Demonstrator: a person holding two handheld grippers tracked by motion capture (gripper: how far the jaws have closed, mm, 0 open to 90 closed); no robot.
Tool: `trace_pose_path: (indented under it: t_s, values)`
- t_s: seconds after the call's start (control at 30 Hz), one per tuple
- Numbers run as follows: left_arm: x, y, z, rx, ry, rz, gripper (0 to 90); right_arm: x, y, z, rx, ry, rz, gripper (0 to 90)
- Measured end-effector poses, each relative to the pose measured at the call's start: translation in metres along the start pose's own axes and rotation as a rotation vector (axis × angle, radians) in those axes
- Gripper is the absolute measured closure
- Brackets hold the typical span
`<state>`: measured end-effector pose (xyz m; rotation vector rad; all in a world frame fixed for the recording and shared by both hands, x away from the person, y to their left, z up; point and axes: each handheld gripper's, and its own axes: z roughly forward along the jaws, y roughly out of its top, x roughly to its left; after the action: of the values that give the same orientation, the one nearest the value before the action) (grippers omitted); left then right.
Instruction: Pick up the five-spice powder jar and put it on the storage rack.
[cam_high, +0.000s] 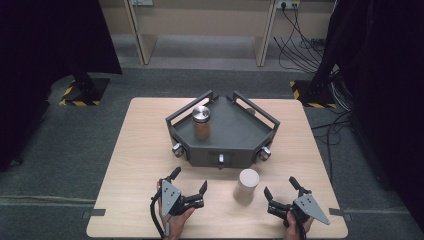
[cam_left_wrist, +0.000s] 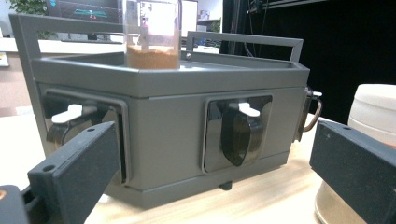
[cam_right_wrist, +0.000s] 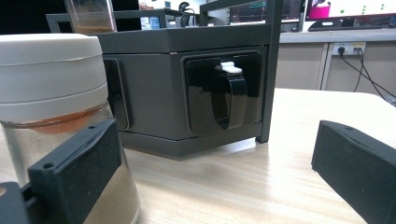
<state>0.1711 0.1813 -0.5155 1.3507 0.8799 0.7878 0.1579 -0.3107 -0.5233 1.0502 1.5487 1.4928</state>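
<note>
Both grippers, left (cam_high: 189, 182) and right (cam_high: 281, 189), rest on the worktop (cam_high: 140, 165) with jaws open and empty; the white-lidded jar (cam_high: 247, 185) between them awaits pickup, one metal-lidded jar (cam_high: 201, 122) already on the grey rack (cam_high: 235, 135)

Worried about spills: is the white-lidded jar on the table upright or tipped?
Upright: the white-lidded jar stands on its base on the table, lid on top.

Right tongs (cam_right_wrist: 212, 177), jaws spread wide over the wooden desk (cam_right_wrist: 243, 182). White-lidded jar (cam_right_wrist: 51, 93) stands just beside the left jaw. Behind: grey rack (cam_right_wrist: 159, 88) with a black latch (cam_right_wrist: 229, 100) on its face.
</note>
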Motion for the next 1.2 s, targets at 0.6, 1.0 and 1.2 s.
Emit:
trace_pose_path:
  t_s: [0.6, 1.0, 1.2]
  values:
    - [-0.005, -0.020, -0.021, 0.006, 0.014, 0.006, 1.0, 0.000, 0.000, 0.000, 0.002, 0.003, -0.003, 1.6]
    - [-0.011, -0.026, -0.028, 0.001, 0.018, 0.005, 1.0, 0.000, 0.000, 0.000, 0.002, 0.002, -0.002, 1.6]
    - [-0.016, -0.027, -0.029, -0.002, 0.027, 0.042, 1.0, 0.000, 0.000, 0.000, 0.001, 0.002, -0.002, 1.6]
